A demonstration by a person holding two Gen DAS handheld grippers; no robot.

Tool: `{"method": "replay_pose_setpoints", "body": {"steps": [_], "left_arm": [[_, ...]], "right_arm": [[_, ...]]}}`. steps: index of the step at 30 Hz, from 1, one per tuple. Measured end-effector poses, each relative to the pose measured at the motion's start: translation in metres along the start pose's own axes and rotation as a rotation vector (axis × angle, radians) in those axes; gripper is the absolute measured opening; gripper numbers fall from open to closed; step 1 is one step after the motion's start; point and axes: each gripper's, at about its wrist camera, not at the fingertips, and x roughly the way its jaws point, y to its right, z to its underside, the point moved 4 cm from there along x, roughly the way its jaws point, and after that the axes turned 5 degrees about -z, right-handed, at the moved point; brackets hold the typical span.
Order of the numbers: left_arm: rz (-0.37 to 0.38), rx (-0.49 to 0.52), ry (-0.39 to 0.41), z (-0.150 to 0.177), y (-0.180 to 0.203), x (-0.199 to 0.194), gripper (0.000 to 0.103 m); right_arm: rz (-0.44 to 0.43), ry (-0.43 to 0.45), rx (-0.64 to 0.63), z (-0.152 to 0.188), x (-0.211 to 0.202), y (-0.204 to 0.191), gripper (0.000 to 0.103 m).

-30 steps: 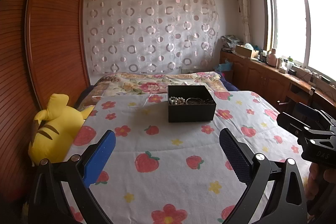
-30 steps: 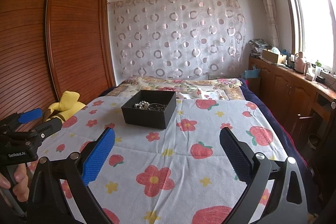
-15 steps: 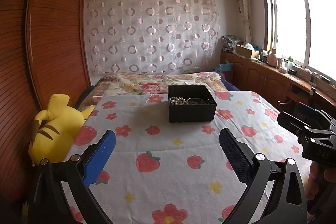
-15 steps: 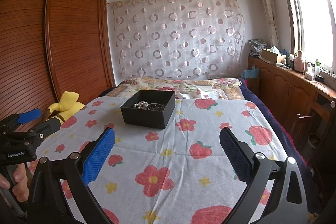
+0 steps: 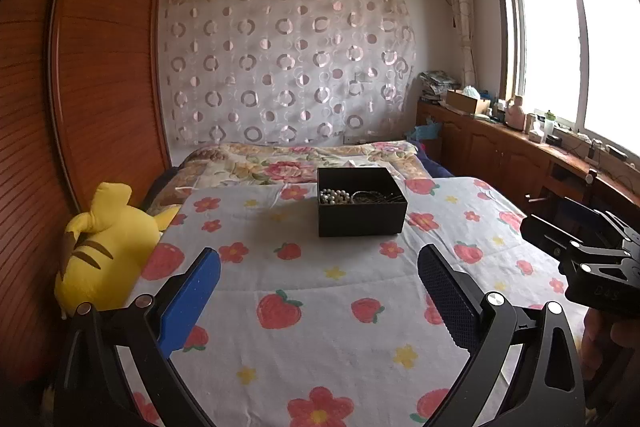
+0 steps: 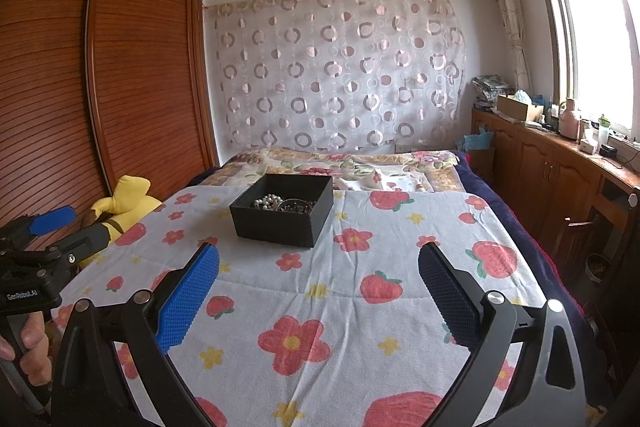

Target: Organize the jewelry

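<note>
A black open box (image 5: 362, 203) stands on the flowered bed cover (image 5: 320, 287), ahead of both grippers. It holds a string of pearl beads (image 5: 334, 195) and dark metal jewelry (image 5: 372, 197). The box (image 6: 284, 209) shows left of centre in the right wrist view, with the beads (image 6: 266, 203) inside. My left gripper (image 5: 318, 269) is open and empty, short of the box. My right gripper (image 6: 318, 269) is open and empty, also short of it. Each gripper shows at the edge of the other's view.
A yellow plush toy (image 5: 106, 247) lies at the bed's left edge by the wooden wardrobe (image 5: 80, 87). A folded floral quilt (image 5: 296, 159) lies behind the box. Wooden cabinets (image 5: 500, 155) with clutter run under the window on the right.
Almost nothing. The box has drifted very slightly in both views; both grippers stay open and empty.
</note>
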Motion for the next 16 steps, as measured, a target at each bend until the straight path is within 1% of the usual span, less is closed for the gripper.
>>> {"method": "replay_pose_setpoints", "body": {"steps": [16], "left_arm": [[0.002, -0.001, 0.007, -0.0006, 0.0005, -0.002, 0.095]], "right_arm": [[0.0, 0.002, 0.001, 0.0014, -0.0001, 0.0007, 0.101]]}}
